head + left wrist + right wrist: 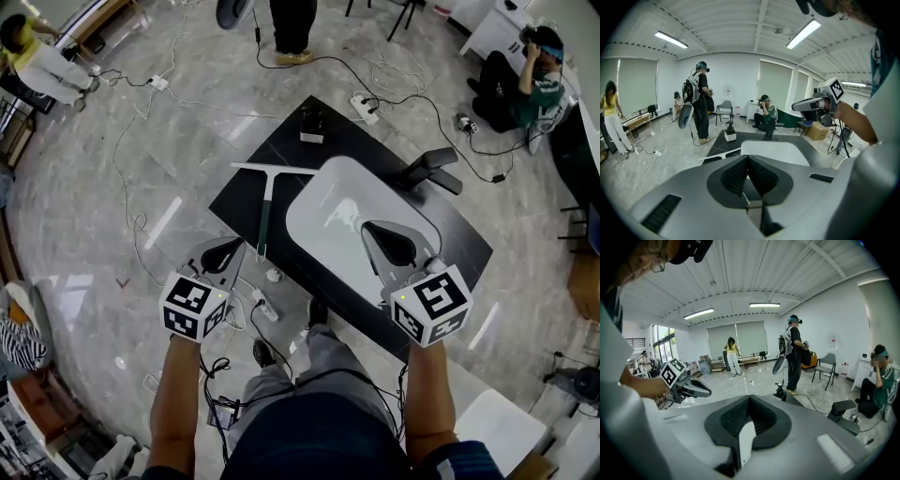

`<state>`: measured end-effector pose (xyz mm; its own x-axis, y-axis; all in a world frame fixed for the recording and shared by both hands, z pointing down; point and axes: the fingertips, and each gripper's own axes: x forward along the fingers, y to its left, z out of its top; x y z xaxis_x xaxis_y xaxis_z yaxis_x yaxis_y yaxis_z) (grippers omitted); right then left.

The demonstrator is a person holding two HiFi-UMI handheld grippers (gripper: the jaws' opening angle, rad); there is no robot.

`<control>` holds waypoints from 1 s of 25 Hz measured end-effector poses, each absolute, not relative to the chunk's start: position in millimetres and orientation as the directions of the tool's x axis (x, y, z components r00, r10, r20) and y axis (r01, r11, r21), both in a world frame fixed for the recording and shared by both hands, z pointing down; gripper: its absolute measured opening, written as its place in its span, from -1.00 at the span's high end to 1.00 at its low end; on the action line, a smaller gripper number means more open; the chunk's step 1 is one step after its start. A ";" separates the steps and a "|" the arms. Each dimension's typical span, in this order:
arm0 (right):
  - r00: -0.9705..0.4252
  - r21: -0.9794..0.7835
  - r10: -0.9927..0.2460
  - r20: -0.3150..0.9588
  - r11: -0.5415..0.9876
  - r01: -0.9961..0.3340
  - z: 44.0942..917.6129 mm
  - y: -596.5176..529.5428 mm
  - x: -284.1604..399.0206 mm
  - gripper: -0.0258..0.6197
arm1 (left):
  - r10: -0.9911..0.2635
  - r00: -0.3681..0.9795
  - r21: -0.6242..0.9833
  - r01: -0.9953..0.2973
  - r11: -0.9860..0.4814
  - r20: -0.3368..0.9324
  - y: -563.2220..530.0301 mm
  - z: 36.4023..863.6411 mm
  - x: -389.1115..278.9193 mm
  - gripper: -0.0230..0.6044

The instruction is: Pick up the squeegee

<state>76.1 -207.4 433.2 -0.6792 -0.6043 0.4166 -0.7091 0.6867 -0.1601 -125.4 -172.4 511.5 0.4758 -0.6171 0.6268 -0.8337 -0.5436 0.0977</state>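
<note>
The squeegee (265,202) is laid flat on the left part of the dark counter (234,199), just beside a white rounded panel (347,202). Its white blade is turned away from the person and its dark handle is pointed back towards the left hand-held gripper (230,249), which is held near the handle's end without touching it. The jaws of the left hand-held gripper are seen pressed together with nothing between them, and those of the right hand-held gripper (373,232), held over the panel's near part, are likewise closed on nothing.
</note>
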 end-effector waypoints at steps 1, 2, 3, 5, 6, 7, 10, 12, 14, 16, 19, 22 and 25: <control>-0.679 -0.162 -0.603 0.418 0.686 -0.709 435.5 -206.7 76.9 0.89 | -0.614 0.476 0.099 -0.833 -0.544 0.629 -172.2 514.2 -124.4 0.91; -0.679 -0.164 -0.602 0.420 0.686 -0.709 437.6 -206.0 77.7 0.89 | -0.611 0.477 0.101 -0.832 -0.545 0.632 -171.8 516.9 -123.4 0.91; -0.679 -0.167 -0.601 0.421 0.685 -0.709 439.5 -205.4 78.5 0.89 | -0.606 0.477 0.104 -0.831 -0.546 0.636 -171.3 519.7 -122.3 0.91; -0.679 -0.174 -0.598 0.426 0.683 -0.710 443.6 -204.4 79.8 0.89 | -0.596 0.479 0.110 -0.829 -0.548 0.644 -169.9 525.5 -120.0 0.91; -0.680 -0.178 -0.595 0.429 0.682 -0.710 446.0 -203.8 80.1 0.89 | -0.590 0.480 0.113 -0.828 -0.549 0.649 -169.1 528.7 -119.1 0.91; -0.680 -0.182 -0.592 0.433 0.681 -0.709 448.7 -203.2 79.9 0.89 | -0.584 0.481 0.118 -0.827 -0.549 0.654 -168.3 532.2 -118.5 0.91; -0.682 -0.196 -0.579 0.446 0.680 -0.706 458.1 -200.9 77.8 0.89 | -0.565 0.484 0.132 -0.824 -0.551 0.668 -166.1 543.4 -118.3 0.91; -0.683 -0.204 -0.572 0.454 0.680 -0.705 464.0 -199.7 76.2 0.89 | -0.556 0.485 0.139 -0.823 -0.550 0.675 -165.2 550.4 -119.3 0.91; -0.682 -0.211 -0.569 0.459 0.676 -0.706 468.5 -199.5 75.5 0.89 | -0.548 0.486 0.144 -0.822 -0.551 0.681 -165.6 556.4 -119.9 0.91; -0.681 -0.217 -0.567 0.463 0.673 -0.708 472.6 -199.8 75.2 0.89 | -0.540 0.487 0.147 -0.820 -0.553 0.687 -166.7 562.1 -120.3 0.91; -0.681 -0.224 -0.563 0.468 0.670 -0.708 478.0 -201.2 73.5 0.89 | -0.531 0.486 0.154 -0.821 -0.550 0.694 -169.6 569.8 -122.3 0.91; -0.681 -0.230 -0.561 0.470 0.667 -0.708 481.7 -201.9 71.5 0.89 | -0.520 0.487 0.162 -0.820 -0.549 0.702 -171.7 577.6 -122.7 0.91; -0.680 -0.235 -0.560 0.473 0.664 -0.710 485.6 -201.3 70.8 0.89 | -0.509 0.488 0.169 -0.818 -0.549 0.709 -172.9 585.7 -122.0 0.91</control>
